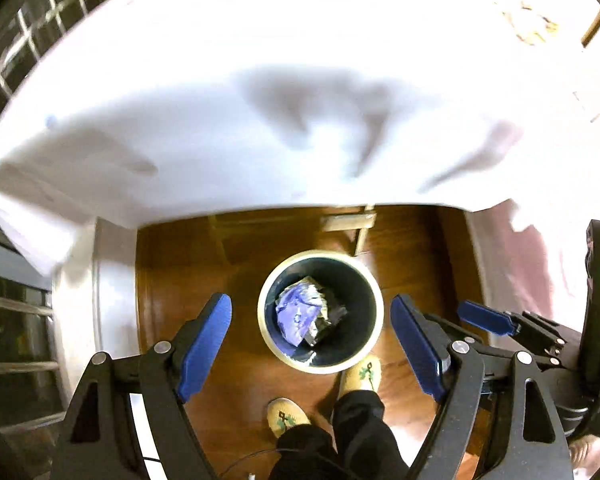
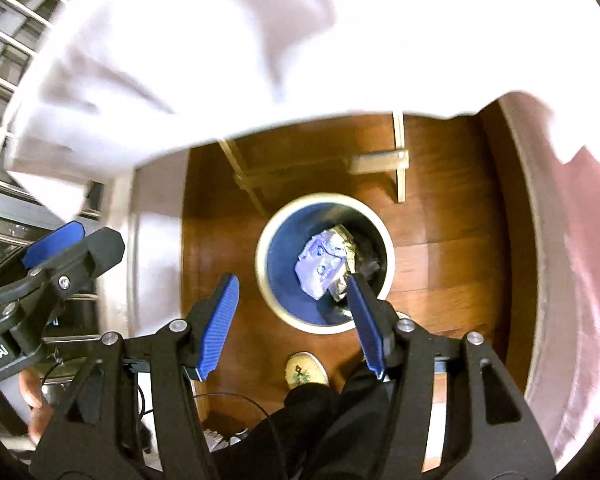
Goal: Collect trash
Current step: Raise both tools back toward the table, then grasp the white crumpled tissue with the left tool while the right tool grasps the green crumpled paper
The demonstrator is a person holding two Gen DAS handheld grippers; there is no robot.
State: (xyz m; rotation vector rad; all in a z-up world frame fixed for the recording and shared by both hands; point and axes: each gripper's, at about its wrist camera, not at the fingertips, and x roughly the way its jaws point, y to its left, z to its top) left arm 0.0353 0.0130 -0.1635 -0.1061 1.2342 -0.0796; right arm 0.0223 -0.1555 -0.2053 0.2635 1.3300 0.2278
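A round bin (image 1: pixel 320 255) with a cream rim and a dark inside stands on the wooden floor below both grippers. Crumpled purple and silver wrappers (image 1: pixel 300 316) lie at its bottom. My left gripper (image 1: pixel 311 344) hangs high over the bin, open, with nothing between its blue pads. In the right wrist view the same bin (image 2: pixel 324 199) and wrappers (image 2: pixel 320 264) show under my right gripper (image 2: pixel 292 320), which is also open and holds nothing. Its right finger crosses the bin's rim in the picture. Both grippers point steeply down, side by side.
A table under a white cloth (image 1: pixel 260 100) fills the top of both views, its edge just beyond the bin. Red, green and pale litter (image 1: pixel 516 12) lies at its far right. The person's slippered feet (image 1: pixel 364 372) stand beside the bin. A wooden table frame (image 2: pixel 398 160) stands behind it.
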